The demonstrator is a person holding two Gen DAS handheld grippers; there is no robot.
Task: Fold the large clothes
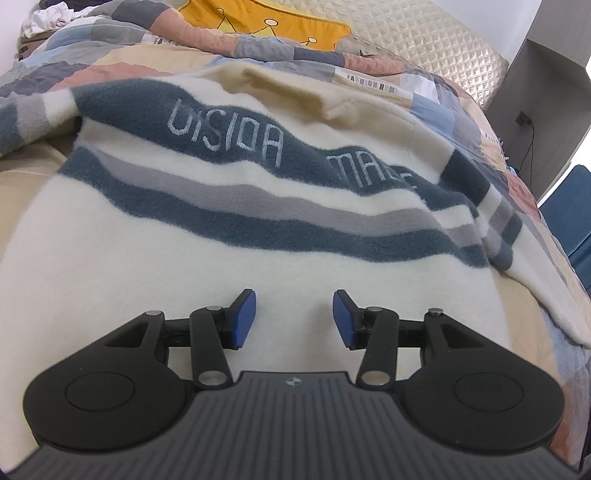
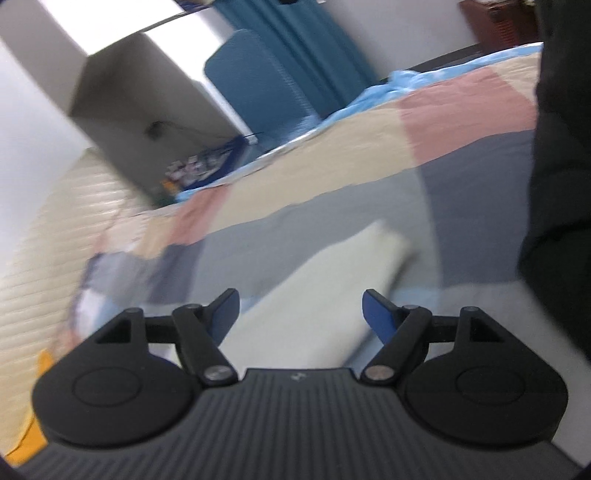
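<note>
A cream fleece sweater with dark blue and grey stripes and pale lettering lies spread on the bed in the left wrist view. My left gripper hovers over its plain cream lower part, jaws apart, blue pads clear of the cloth. Its right sleeve lies folded beside the body. In the blurred right wrist view a cream sleeve end lies on the quilt below my right gripper, whose jaws stand wide with nothing pinched between them.
A patchwork quilt covers the bed, with a yellow pillow and a quilted headboard at the far end. A grey cabinet and a blue chair stand beside the bed. A dark sleeve fills the right edge.
</note>
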